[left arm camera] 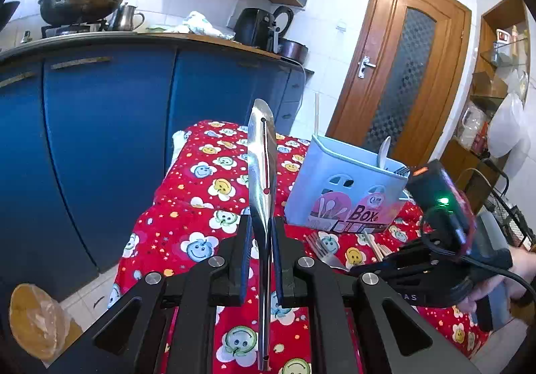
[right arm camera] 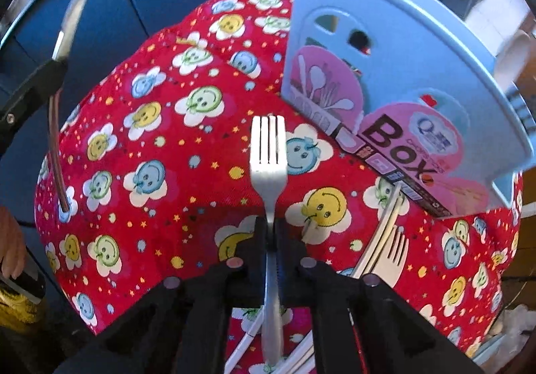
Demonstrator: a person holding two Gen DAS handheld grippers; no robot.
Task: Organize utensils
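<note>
Gripping on both sides, that's where I am. My left gripper [left arm camera: 261, 240] is clamped on a long steel ladle [left arm camera: 263, 159], pads pinching its flat handle; it stands up and away from the claw over the red smiley-flower cloth [left arm camera: 187, 206], its end edge-on to the left camera. My right gripper [right arm camera: 272, 233] is clenched on a steel fork [right arm camera: 269, 153], jaws tight on the neck just below the tines, handle running back between the fingers. The tines point out over the cloth, towards the pale blue utensil box [right arm camera: 395, 49] up and to the right, whose pink label reads "Box". It stands on the cloth, a light stick poking up out of its far end, and from the left wrist I see a white spoon [left arm camera: 383, 153] and some fork tines sticking out of the near compartment. Loose on the cloth just beside the box's front: a pale fork [right arm camera: 398, 246] lying across what look like chopsticks [right arm camera: 382, 233], though the right view is soft there. Behind the table, blue cabinets [left arm camera: 100, 139] and a wok [left arm camera: 82, 4] on the stove
</note>
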